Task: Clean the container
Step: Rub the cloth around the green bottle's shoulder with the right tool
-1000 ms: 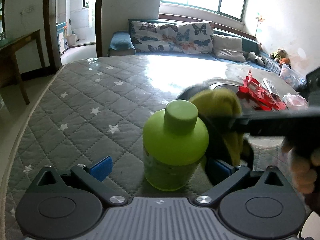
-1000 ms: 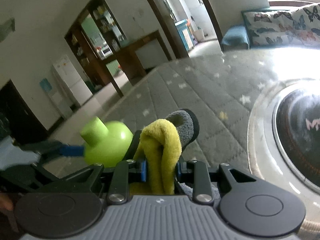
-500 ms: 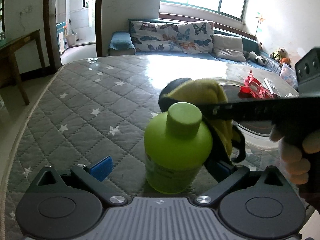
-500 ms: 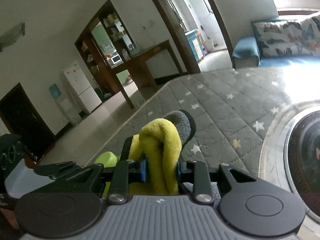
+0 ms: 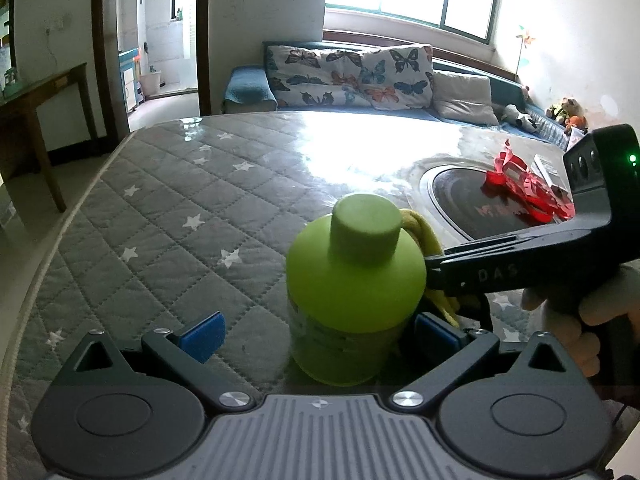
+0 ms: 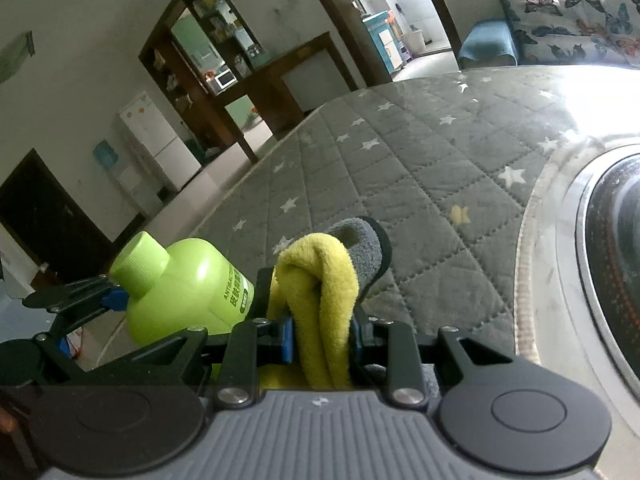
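A lime green bottle (image 5: 354, 300) with a green cap stands on the grey quilted table between the blue pads of my left gripper (image 5: 318, 334). The jaws stand wide; the right pad is close to the bottle, the left pad apart from it. My right gripper (image 6: 320, 338) is shut on a folded yellow and grey cloth (image 6: 324, 280). It reaches in from the right, with the cloth (image 5: 424, 240) against the bottle's far right side. The bottle also shows in the right wrist view (image 6: 180, 284), left of the cloth.
A round dark induction hob (image 5: 480, 204) is set in the table at the right, with red plastic packaging (image 5: 524, 184) on it. A sofa with butterfly cushions (image 5: 348, 76) stands beyond the table. A wooden table (image 5: 36, 96) is at the far left.
My right gripper moved the cloth from over the bottle's cap down and back to its far right side. The bottle and my left gripper stayed nearly still.
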`<state>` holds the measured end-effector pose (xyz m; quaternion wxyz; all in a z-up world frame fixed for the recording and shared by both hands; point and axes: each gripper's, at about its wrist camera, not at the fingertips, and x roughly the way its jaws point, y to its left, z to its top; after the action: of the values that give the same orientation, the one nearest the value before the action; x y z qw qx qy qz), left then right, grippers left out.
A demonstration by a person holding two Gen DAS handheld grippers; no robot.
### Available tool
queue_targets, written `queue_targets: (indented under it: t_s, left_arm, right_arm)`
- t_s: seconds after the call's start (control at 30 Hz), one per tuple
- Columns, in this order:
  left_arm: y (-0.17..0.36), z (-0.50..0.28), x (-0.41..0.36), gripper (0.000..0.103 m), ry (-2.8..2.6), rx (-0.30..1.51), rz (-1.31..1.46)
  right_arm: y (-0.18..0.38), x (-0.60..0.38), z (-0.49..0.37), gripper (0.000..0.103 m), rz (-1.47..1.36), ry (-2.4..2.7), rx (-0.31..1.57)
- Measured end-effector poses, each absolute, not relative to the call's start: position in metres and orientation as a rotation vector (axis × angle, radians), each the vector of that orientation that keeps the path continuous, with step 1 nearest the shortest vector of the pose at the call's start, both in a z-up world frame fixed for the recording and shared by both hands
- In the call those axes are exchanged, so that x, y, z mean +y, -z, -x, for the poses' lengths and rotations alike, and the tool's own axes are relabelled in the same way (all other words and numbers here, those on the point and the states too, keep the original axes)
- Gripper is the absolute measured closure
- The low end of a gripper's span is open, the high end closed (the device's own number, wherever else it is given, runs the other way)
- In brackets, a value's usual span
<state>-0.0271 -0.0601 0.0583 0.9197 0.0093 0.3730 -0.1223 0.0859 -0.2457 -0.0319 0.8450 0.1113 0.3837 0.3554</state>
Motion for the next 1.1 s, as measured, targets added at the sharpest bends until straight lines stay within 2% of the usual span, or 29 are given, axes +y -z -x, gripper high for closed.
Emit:
queue_targets:
  t_s: [0.5,0.83,1.1]
  left_arm:
    - [-0.055,0.035,-0.069,0.015,0.335,0.764,-0.021]
    - [-0.055,0.035,-0.071,0.016,0.346,0.76,-0.039]
    - [-0.058,0.036,-0.066,0.016,0.364,0.75,-0.041]
  right_arm:
    - [0.016,-0.246,-0.073,0.077,-0.222,-0.745,0.789]
    - [-0.02,-0.253,-0.07,0.076,-0.253,-0.798,0.7]
    - [-0.005,-0.238,-0.086,0.076,-0.22,-0.798,0.731]
